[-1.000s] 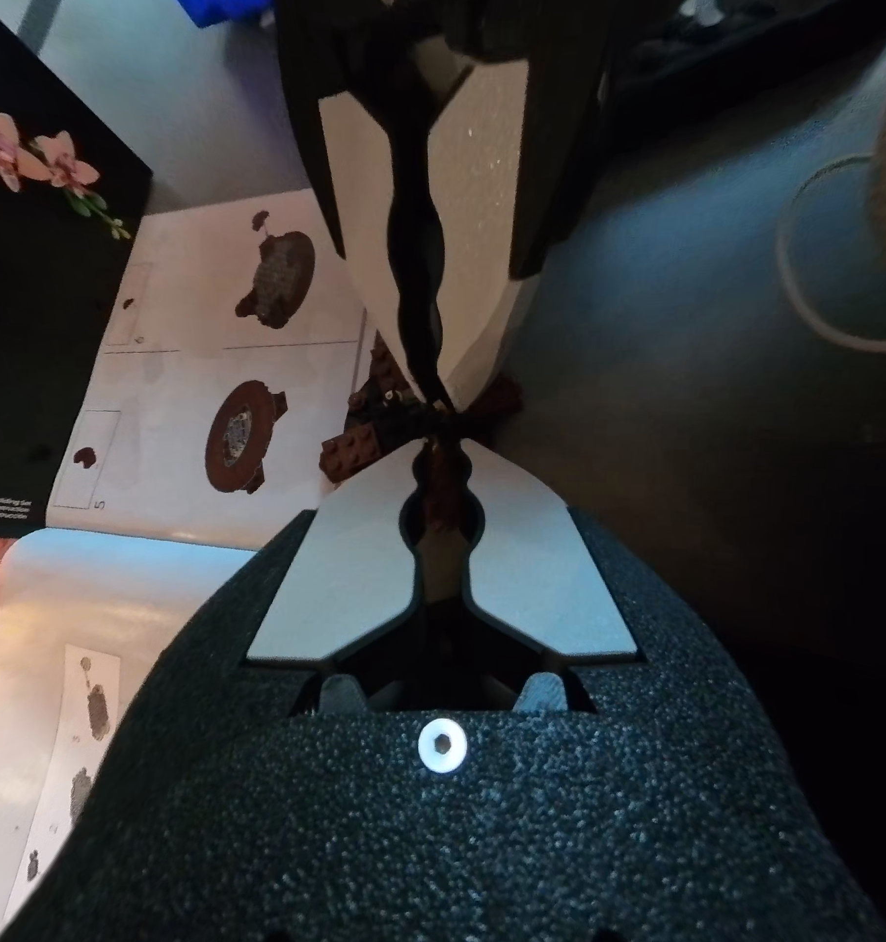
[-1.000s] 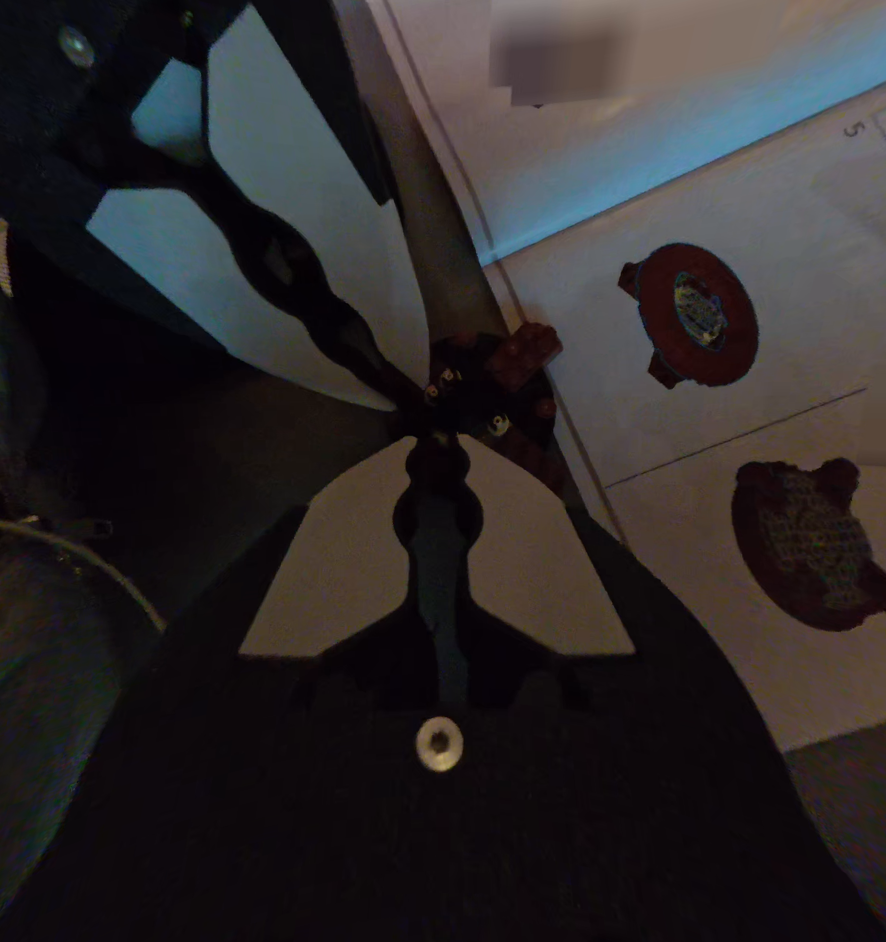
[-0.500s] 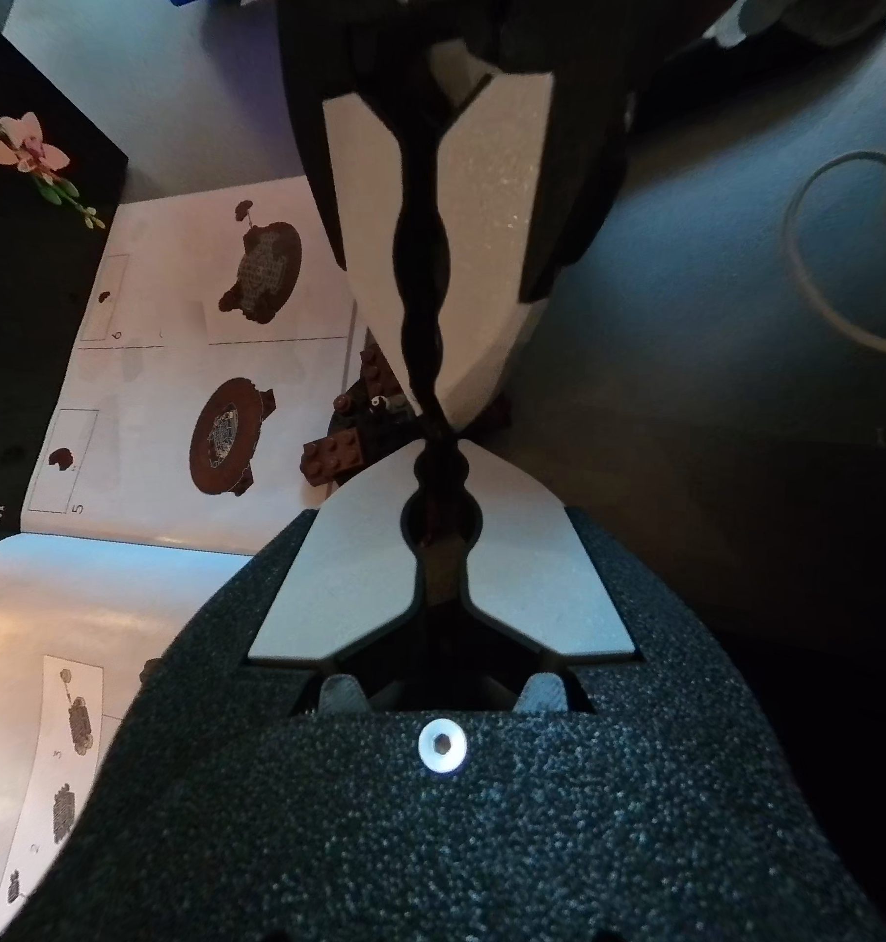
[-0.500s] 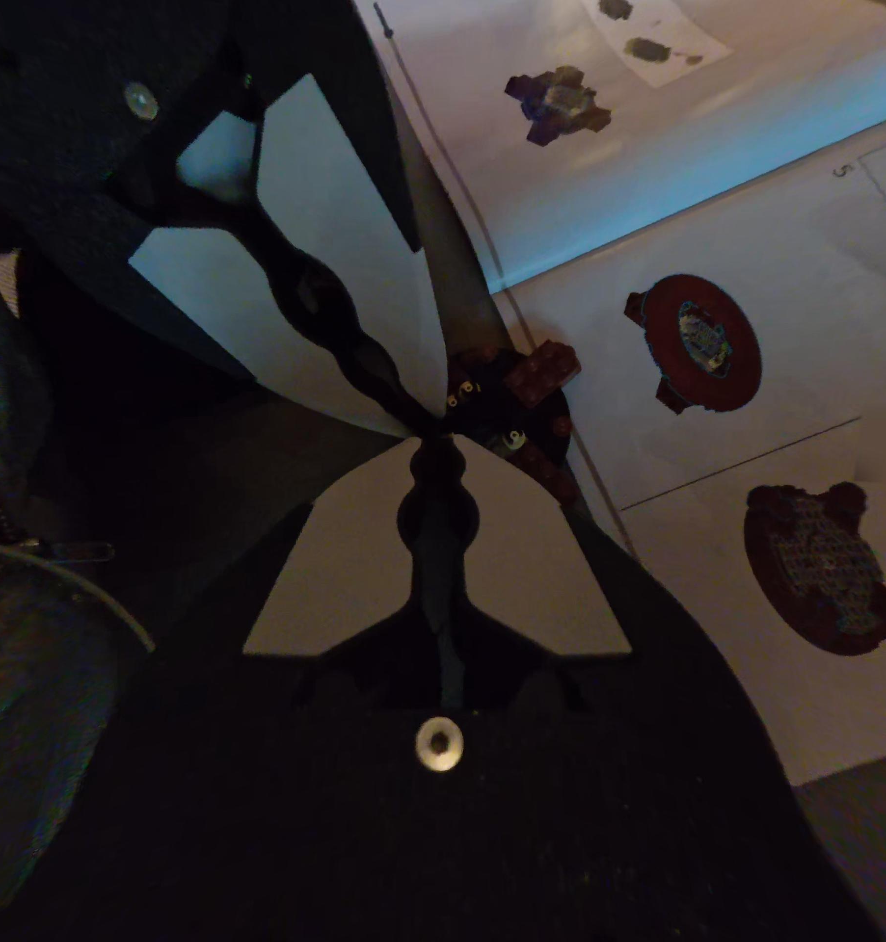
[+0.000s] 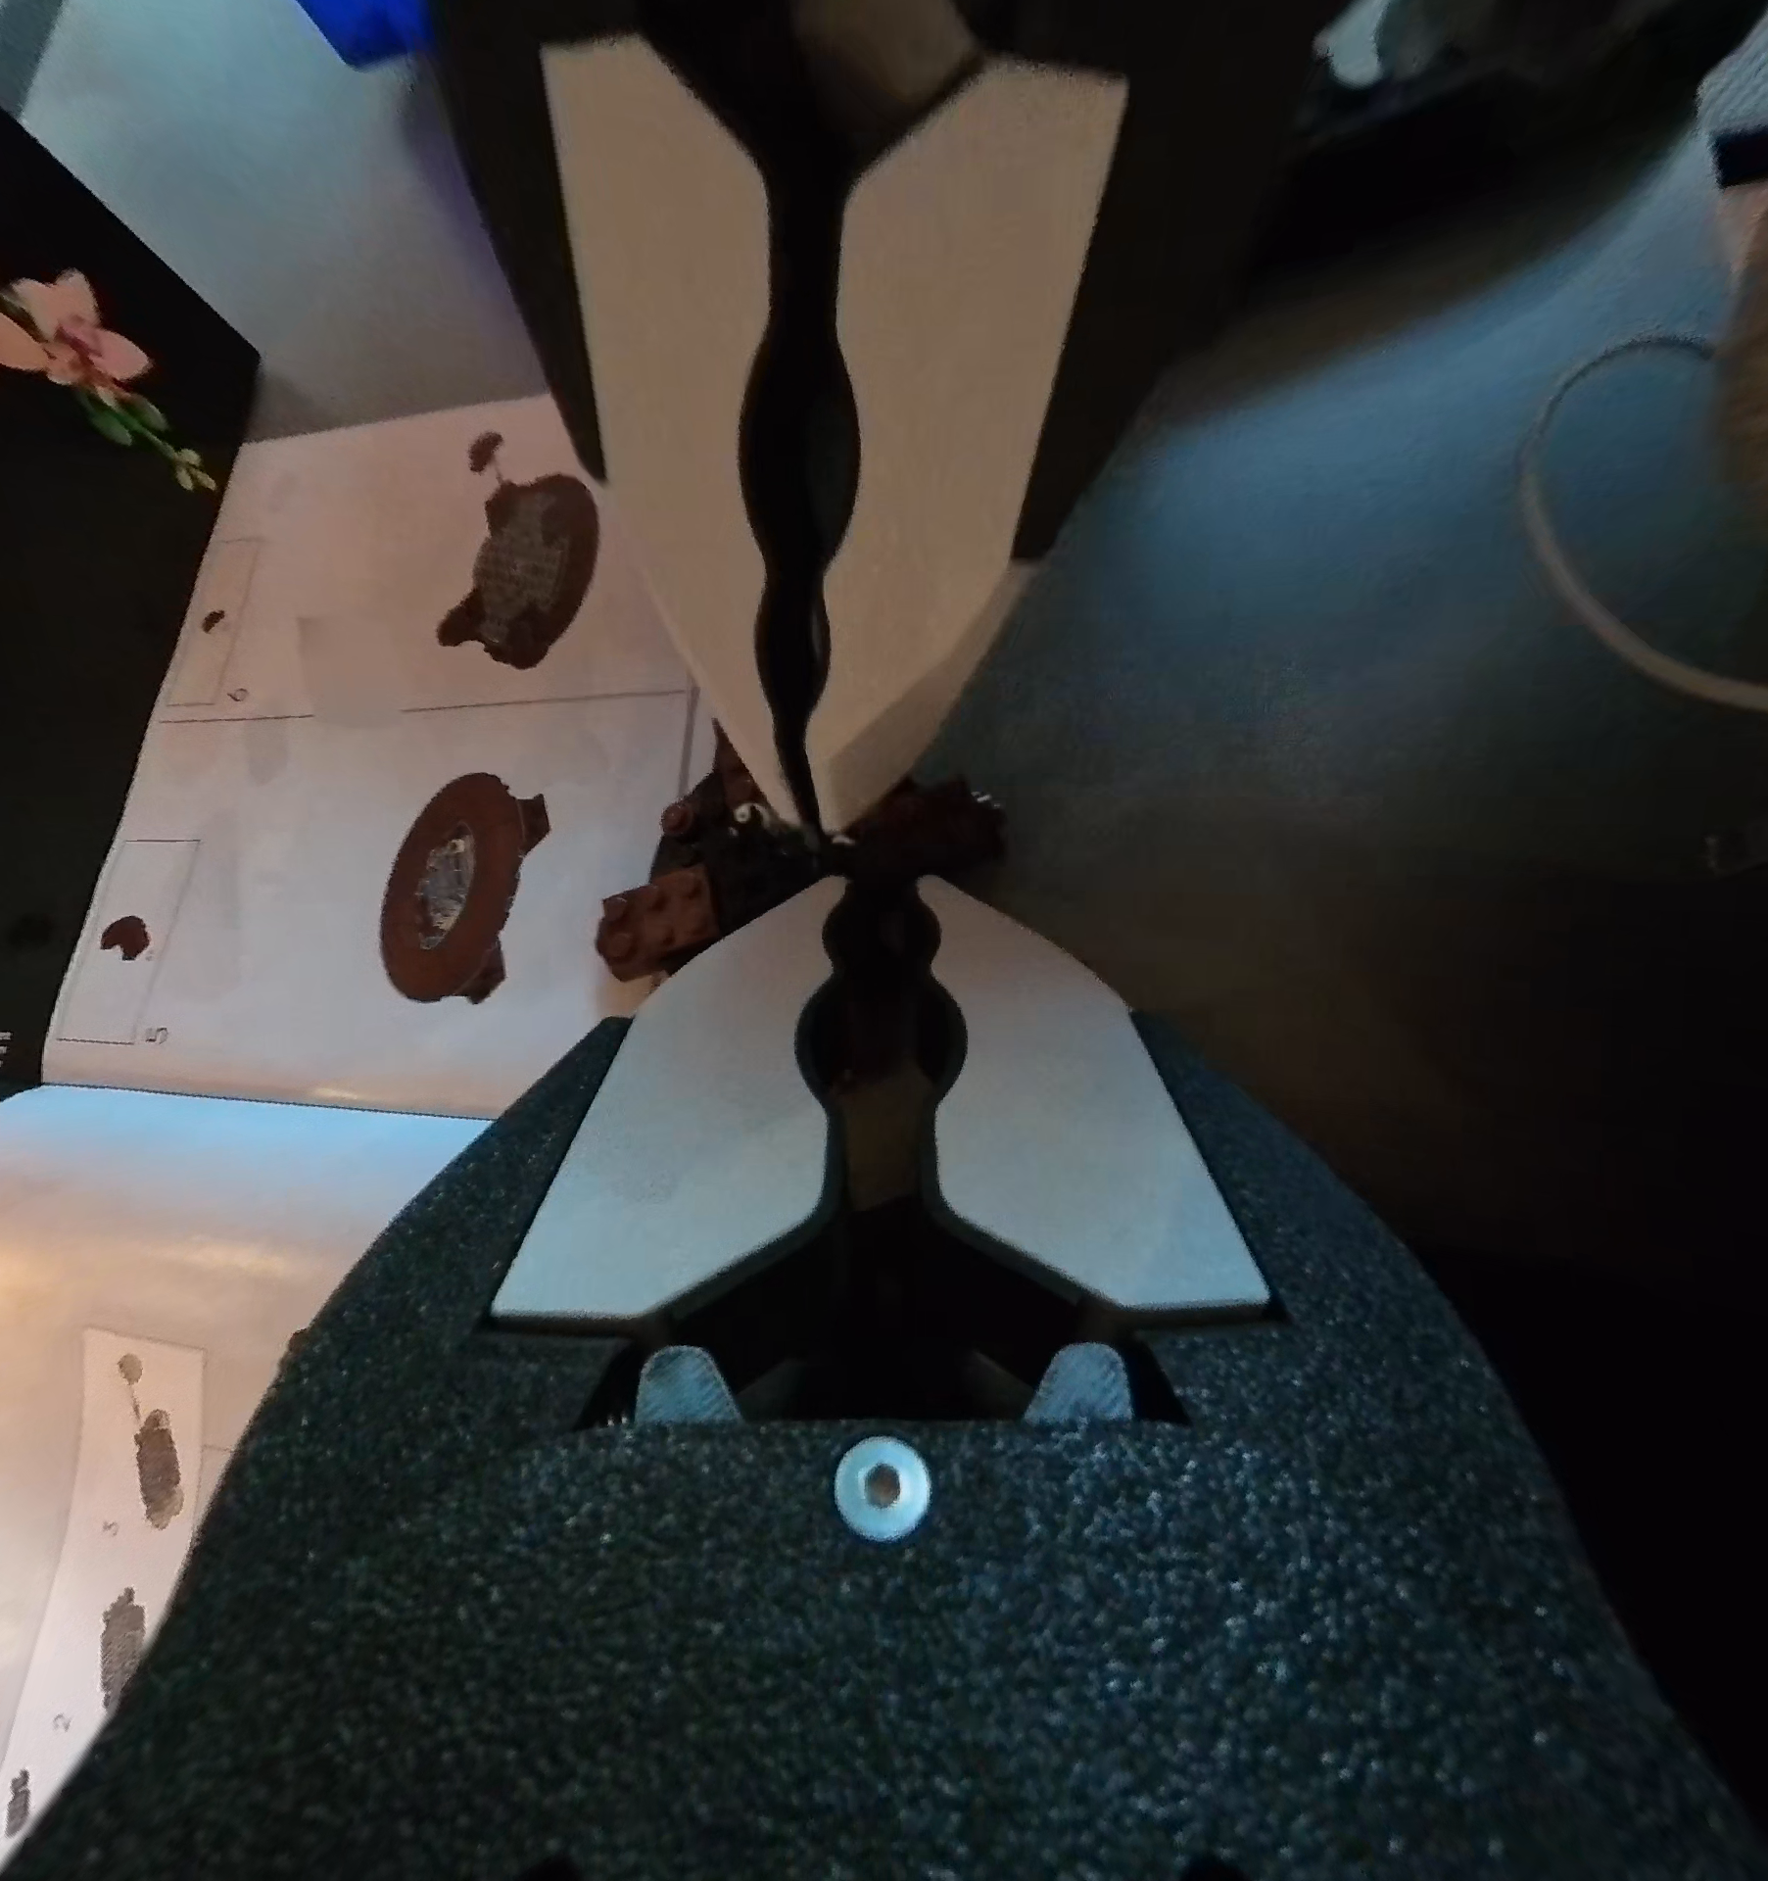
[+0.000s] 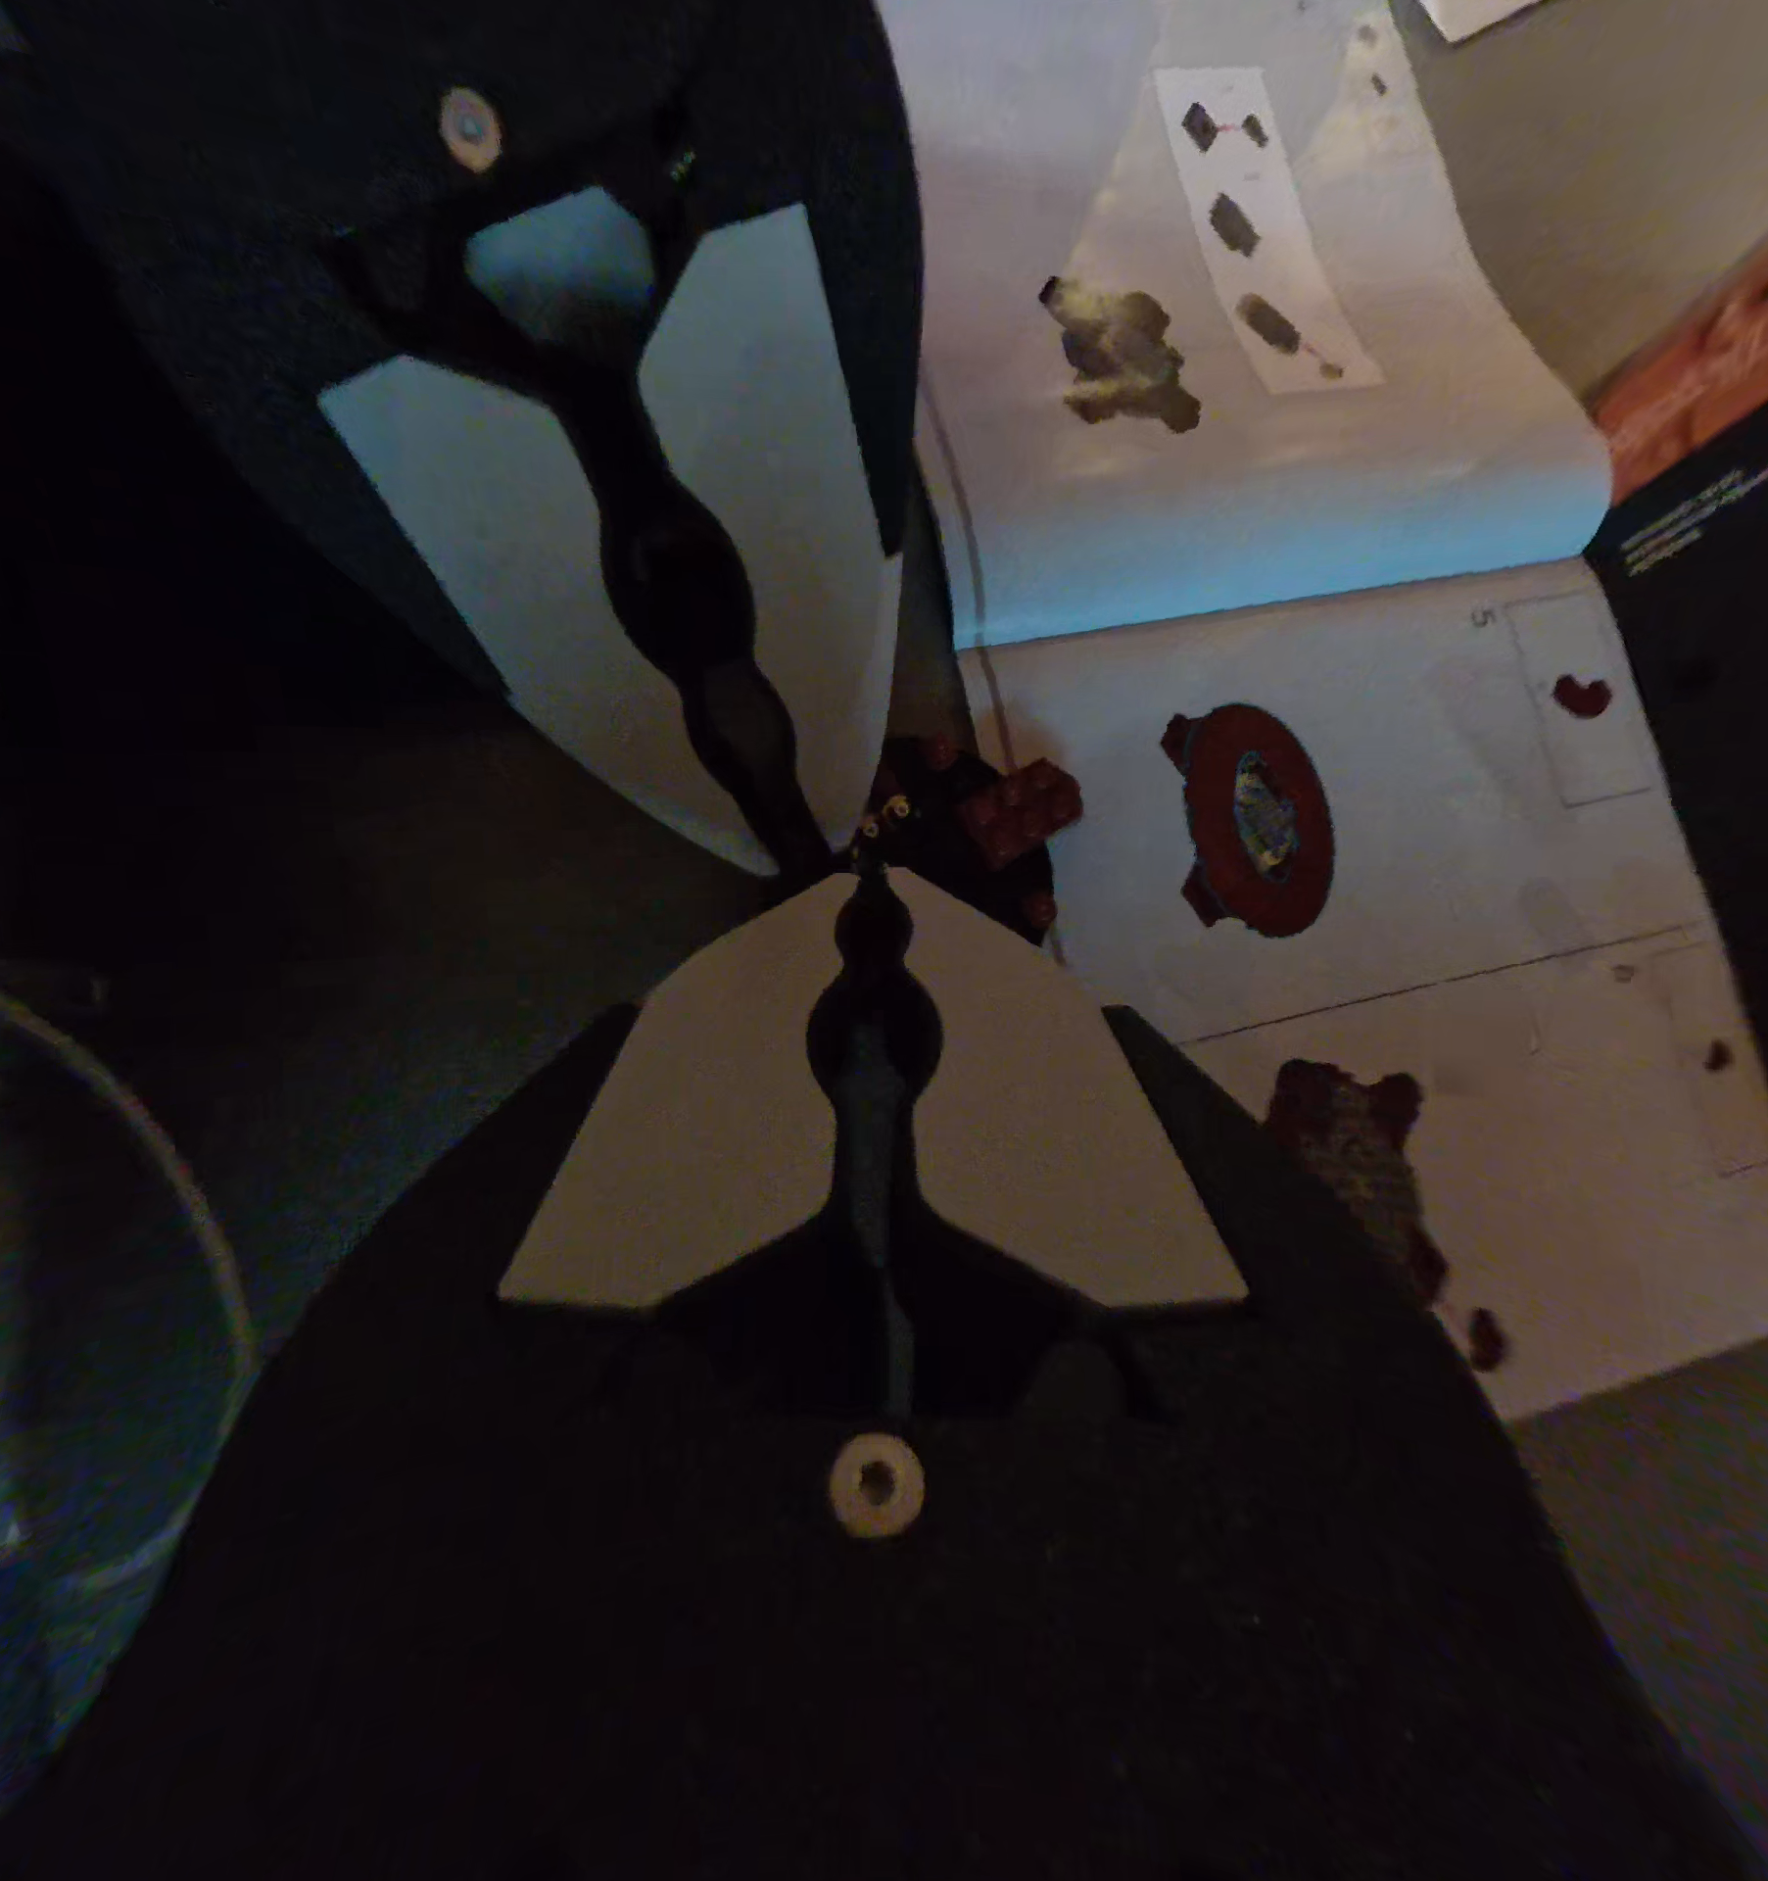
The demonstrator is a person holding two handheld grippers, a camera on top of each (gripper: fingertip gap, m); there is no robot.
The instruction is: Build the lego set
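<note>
The left gripper is clamped on the near edge of a dark brown brick assembly at the centre of the frame, part of it caught between the fingers. The right gripper meets it tip to tip from above, fingers together; whether they pinch a small piece is too dark to tell. The assembly sits at the edge of an open instruction booklet in the left half of the left wrist view, on the dark counter.

To work well here, the left gripper should probably hold the assembly steady — no twisting — while the right one presses straight along the stud axis, so nothing pops loose.

Both grippers' fingers cover most of the assembly; only a reddish-brown studded plate and a few pale studs show. A pale cable loop at the upper right runs off the frame edge.
</note>
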